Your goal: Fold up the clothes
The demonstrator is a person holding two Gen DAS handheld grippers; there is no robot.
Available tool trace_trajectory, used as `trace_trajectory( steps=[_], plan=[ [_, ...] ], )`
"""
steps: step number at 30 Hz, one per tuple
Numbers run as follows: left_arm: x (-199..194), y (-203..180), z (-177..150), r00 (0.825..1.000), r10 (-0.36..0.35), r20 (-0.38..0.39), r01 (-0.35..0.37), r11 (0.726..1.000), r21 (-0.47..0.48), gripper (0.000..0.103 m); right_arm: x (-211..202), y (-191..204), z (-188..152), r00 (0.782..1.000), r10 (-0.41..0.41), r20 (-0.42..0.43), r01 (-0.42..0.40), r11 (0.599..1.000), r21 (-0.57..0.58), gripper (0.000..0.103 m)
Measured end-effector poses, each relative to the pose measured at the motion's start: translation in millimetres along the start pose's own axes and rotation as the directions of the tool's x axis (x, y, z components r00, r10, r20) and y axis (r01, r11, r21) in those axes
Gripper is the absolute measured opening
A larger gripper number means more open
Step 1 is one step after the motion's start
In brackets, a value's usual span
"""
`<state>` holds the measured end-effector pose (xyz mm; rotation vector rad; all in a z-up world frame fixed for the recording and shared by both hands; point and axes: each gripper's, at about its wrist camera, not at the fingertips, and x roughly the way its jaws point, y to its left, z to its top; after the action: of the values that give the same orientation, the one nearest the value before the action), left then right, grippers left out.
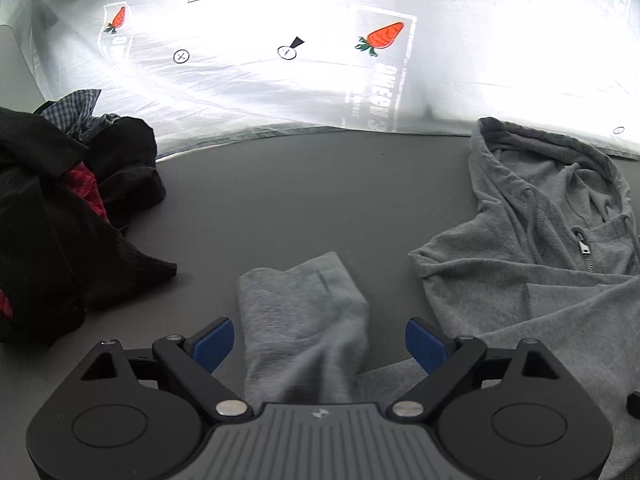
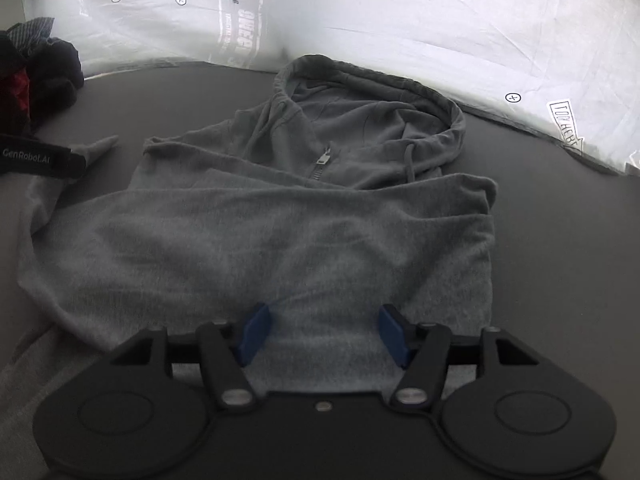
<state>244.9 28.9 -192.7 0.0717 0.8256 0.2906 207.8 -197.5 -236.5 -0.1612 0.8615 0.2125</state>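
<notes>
Grey zip hoodie [image 2: 280, 216] spread on dark grey tabletop [image 1: 280, 184], hood [image 2: 372, 92] toward far edge, almost touching white printed sheet [image 1: 320, 92] w/ carrot pics that hangs behind that edge. Zipper pull [image 2: 325, 156] visible at neck, drawstring [image 2: 409, 160] dangling just right of it. Lower body of hoodie folded/bunched across in a wide band, running toward near edge. One sleeve [image 1: 304, 312] stretched off to the left side, cuff end lying flat on the tabletop, apart from the main body. Left gripper [image 1: 320, 340] hovering over that sleeve – blue pads [image 1: 214, 340] set wide on either side of the fabric, not pressing it; sleeve passing between them & under the gripper body, nothing clamped. Right gripper [image 2: 322, 330] low over hoodie's near hem area – jaws apart about halfway, blue pads [image 2: 254, 330] either side of a strip of grey fabric; cloth lies between but doesn't look pinched. Pile of dark clothes [image 1: 60, 216] at far-left corner of the tabletop: black items, a red checked piece [image 1: 86, 188], blue-grey plaid [image 1: 76, 112] on top. Pile well apart from hoodie. In right wrist view, black part marked "GenRobot.AI" [image 2: 36, 158] pokes in from left edge, above the sleeve.
</notes>
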Motion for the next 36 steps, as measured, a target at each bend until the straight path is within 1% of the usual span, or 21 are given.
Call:
trace_trajectory(
  steps=[4,5,6,7,8,9,10,13,14,16,17,19,22,23,25,26,27,29,30,33,36],
  plan=[
    [22,9,-4,0.997,-0.029,-0.075,0.026,0.999,-0.045,0.093,4,-7,4,1.0,0.018,-0.025,-0.017,0.999,0.045,0.069],
    [25,9,-5,0.995,-0.05,-0.083,0.046,0.998,-0.053,0.091,4,-9,4,0.999,0.022,-0.027,-0.02,0.998,0.051,0.069],
    [25,8,-6,0.995,-0.062,-0.081,0.058,0.997,-0.056,0.084,4,-8,4,0.999,0.021,-0.027,-0.019,0.999,0.048,0.069],
    [25,6,-7,0.996,-0.051,-0.075,0.047,0.997,-0.059,0.075,3,-7,3,1.0,0.014,-0.025,-0.013,0.999,0.04,0.069],
    [26,5,-8,0.997,-0.039,-0.071,0.035,0.997,-0.062,0.043,1,-6,2,1.0,0.008,-0.023,-0.007,0.999,0.034,0.069],
    [28,4,-8,0.997,-0.021,-0.081,0.016,0.998,-0.063,0.018,0,-5,0,1.0,0.005,-0.02,-0.004,1.0,0.031,0.069],
    [27,5,-5,0.997,-0.019,-0.08,0.013,0.997,-0.075,0.013,-2,-4,-1,1.0,0.004,-0.015,-0.003,1.0,0.03,0.069],
    [13,18,12,0.995,-0.085,-0.041,0.078,0.984,-0.158,0.01,-10,-6,-4,1.0,0.002,-0.006,-0.002,0.999,0.048,0.067],
    [4,21,21,0.994,-0.105,-0.006,0.103,0.979,-0.176,0.009,-14,-8,-5,1.0,0.001,0.0,-0.001,0.998,0.058,0.066],
    [-21,26,38,0.979,-0.184,0.087,0.198,0.959,-0.202,0.009,-21,-13,-6,1.0,-0.007,0.018,0.005,0.996,0.086,0.065],
    [-37,25,47,0.961,-0.242,0.135,0.265,0.945,-0.193,0.009,-25,-17,-6,0.999,-0.015,0.03,0.011,0.995,0.104,0.065],
    [-68,23,63,0.907,-0.353,0.229,0.393,0.905,-0.164,0.009,-33,-27,-7,0.998,-0.034,0.055,0.025,0.988,0.153,0.065],
    [-113,-2,70,0.795,-0.524,0.305,0.543,0.839,0.025,0.013,-45,-48,-8,0.994,-0.069,0.083,0.047,0.97,0.24,0.065],
    [-119,-17,63,0.777,-0.56,0.287,0.552,0.826,0.115,0.017,-48,-56,-10,0.993,-0.079,0.087,0.053,0.962,0.268,0.065],
    [-131,-47,49,0.744,-0.624,0.239,0.559,0.777,0.289,0.043,-54,-70,-14,0.991,-0.101,0.091,0.067,0.944,0.323,0.065],
    [-128,-61,38,0.757,-0.624,0.194,0.544,0.766,0.343,0.072,-57,-78,-18,0.989,-0.113,0.091,0.074,0.934,0.35,0.065],
    [-119,-78,22,0.772,-0.624,0.124,0.54,0.745,0.392,0.086,-58,-83,-21,0.989,-0.12,0.087,0.081,0.927,0.367,0.065],
    [-101,-100,-4,0.803,-0.596,-0.015,0.541,0.717,0.441,0.085,-59,-93,-30,0.988,-0.141,0.069,0.102,0.909,0.404,0.065],
    [-94,-107,-14,0.819,-0.569,-0.071,0.536,0.715,0.449,0.085,-59,-97,-33,0.987,-0.147,0.062,0.108,0.903,0.415,0.065],
    [-90,-103,-30,0.827,-0.552,-0.106,0.54,0.728,0.421,0.086,-63,-103,-42,0.985,-0.162,0.052,0.122,0.886,0.447,0.065],
    [-84,-86,-25,0.835,-0.543,-0.09,0.538,0.77,0.342,0.087,-64,-105,-45,0.987,-0.149,0.059,0.105,0.88,0.464,0.065]
  ],
)
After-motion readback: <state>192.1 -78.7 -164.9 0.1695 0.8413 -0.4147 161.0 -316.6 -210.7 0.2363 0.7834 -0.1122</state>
